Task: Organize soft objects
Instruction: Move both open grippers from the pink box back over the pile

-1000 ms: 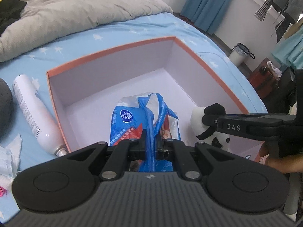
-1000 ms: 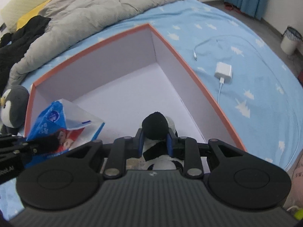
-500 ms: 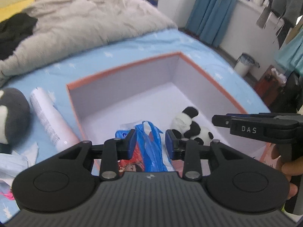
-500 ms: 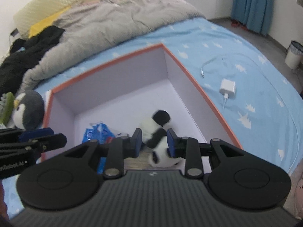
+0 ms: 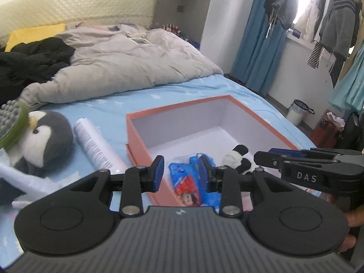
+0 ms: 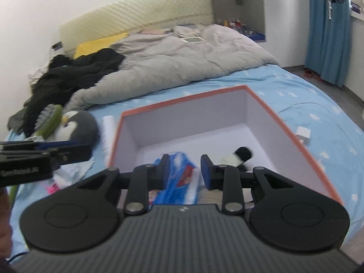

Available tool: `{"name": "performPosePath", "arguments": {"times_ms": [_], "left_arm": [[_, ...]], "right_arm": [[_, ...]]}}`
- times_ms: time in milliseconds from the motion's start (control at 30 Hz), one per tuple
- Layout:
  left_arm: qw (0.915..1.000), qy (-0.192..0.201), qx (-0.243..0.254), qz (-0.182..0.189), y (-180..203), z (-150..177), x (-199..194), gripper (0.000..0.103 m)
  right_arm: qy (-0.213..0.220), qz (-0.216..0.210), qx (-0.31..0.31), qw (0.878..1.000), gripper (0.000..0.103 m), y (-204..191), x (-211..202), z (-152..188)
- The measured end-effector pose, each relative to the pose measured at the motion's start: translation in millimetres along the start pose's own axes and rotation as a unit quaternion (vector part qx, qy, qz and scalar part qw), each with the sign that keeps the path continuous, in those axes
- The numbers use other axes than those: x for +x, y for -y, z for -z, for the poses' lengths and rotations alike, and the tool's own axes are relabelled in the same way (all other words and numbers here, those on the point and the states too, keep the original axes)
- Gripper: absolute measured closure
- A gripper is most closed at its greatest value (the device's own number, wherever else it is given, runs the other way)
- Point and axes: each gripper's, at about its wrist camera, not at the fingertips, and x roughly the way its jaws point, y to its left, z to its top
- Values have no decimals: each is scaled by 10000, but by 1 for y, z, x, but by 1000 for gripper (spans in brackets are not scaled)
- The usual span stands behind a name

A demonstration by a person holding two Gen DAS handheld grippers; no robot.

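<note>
1. While both tongs hang open and empty above the box (image 5: 136, 125), the penguin (image 5: 45, 136) sits outside on the bed; a careless reach could knock the white can (image 5: 95, 145) beside it.
2. Left tongs (image 5: 180, 174) and right tongs (image 6: 185, 170): jaws part-open. Tissue pack (image 5: 188, 182) and panda (image 5: 236, 159) lie in the box below them, untouched.
</note>
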Motion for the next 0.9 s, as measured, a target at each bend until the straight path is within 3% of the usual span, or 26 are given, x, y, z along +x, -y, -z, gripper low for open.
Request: {"name": "performPosePath", "arguments": {"times_ms": [500,733,900], "left_arm": [[9973,455,-475,-341,-39,71,-74,65],[9942,493,-755,-583,-60,100,-108,65],[9902,467,-884,-974,-77,125,-126,65]], "right_arm": [[400,-753,-399,9956,70,-63,-42,47],[454,-1029,-608,9918,70,-89,-56,69],[494,-1090,-761,9899,70,-108,-66,82]]}}
